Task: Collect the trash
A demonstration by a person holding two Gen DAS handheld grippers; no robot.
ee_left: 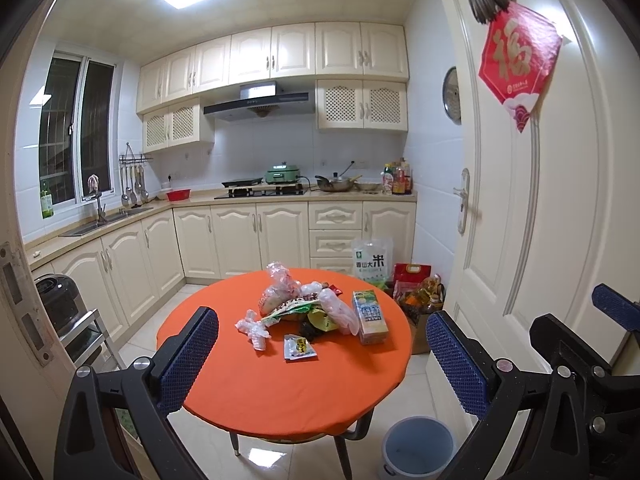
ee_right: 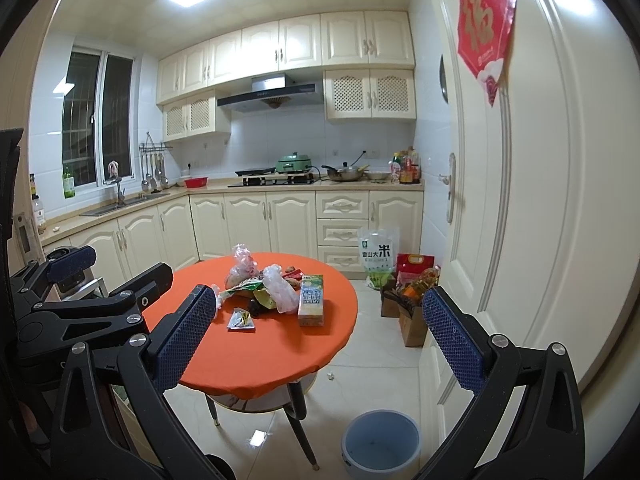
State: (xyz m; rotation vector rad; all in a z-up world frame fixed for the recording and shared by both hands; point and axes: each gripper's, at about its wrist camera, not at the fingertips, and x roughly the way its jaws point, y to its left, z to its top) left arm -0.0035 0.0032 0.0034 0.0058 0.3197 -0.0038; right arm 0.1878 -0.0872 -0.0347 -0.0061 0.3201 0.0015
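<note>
A pile of trash (ee_left: 304, 304) lies on a round table with an orange cloth (ee_left: 280, 392): crumpled clear plastic bags, snack wrappers, a small silver sachet (ee_left: 299, 347) and a green drink carton (ee_left: 370, 317). A grey-blue waste bin (ee_left: 418, 446) stands on the floor by the table's near right. My left gripper (ee_left: 320, 356) is open and empty, held short of the table. My right gripper (ee_right: 316, 344) is open and empty too; it sees the pile (ee_right: 268, 286), carton (ee_right: 311, 300), sachet (ee_right: 241, 319) and bin (ee_right: 382, 442). The left gripper shows at its left (ee_right: 80, 284).
Cream kitchen cabinets and a counter with a stove (ee_left: 262, 192) run along the back and left. A white door (ee_left: 532, 200) stands at the right. A rice bag (ee_left: 372, 262), boxes and oil bottles (ee_left: 420, 300) sit on the floor beyond the table. A metal stand (ee_left: 86, 332) stands at the left.
</note>
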